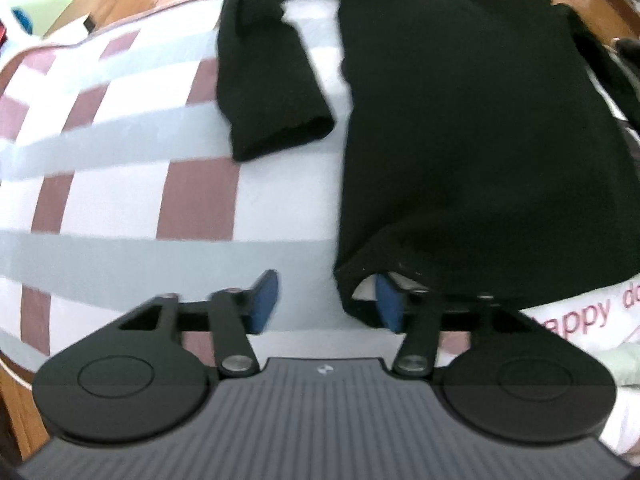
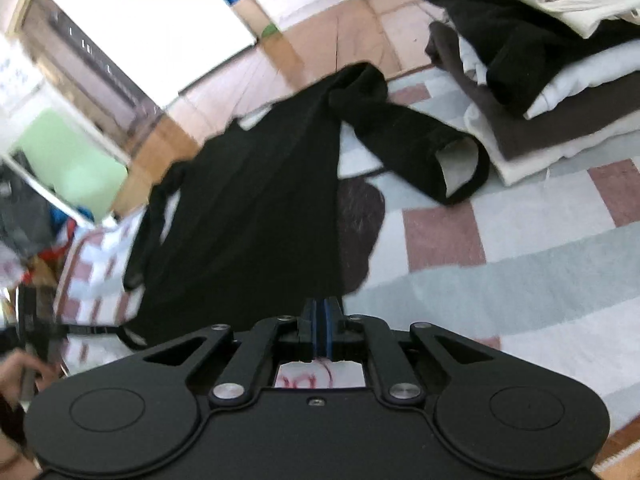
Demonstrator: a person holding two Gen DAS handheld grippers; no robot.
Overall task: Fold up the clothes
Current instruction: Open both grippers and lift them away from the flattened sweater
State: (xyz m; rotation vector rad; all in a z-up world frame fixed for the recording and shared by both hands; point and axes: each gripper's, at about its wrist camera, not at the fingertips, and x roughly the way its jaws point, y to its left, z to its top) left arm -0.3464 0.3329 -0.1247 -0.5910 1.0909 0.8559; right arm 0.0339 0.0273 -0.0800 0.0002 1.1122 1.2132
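A black long-sleeved top (image 1: pixel 472 128) lies spread on a checked rug (image 1: pixel 120 152); one sleeve (image 1: pixel 272 92) lies folded back at its left. My left gripper (image 1: pixel 326 300) is open at the garment's near hem corner, whose edge drapes over the right blue pad (image 1: pixel 388 300). In the right wrist view the same top (image 2: pixel 256 208) stretches away, with a sleeve (image 2: pixel 420 140) out to the right. My right gripper (image 2: pixel 320 320) is shut on the top's near hem and holds it slightly lifted.
A stack of folded clothes (image 2: pixel 540 60) sits at the rug's far right. White fabric with red lettering (image 1: pixel 580 316) lies under the top. Wooden floor (image 2: pixel 340 28) and clutter (image 2: pixel 32 220) border the rug. A hand shows at lower left (image 2: pixel 20 368).
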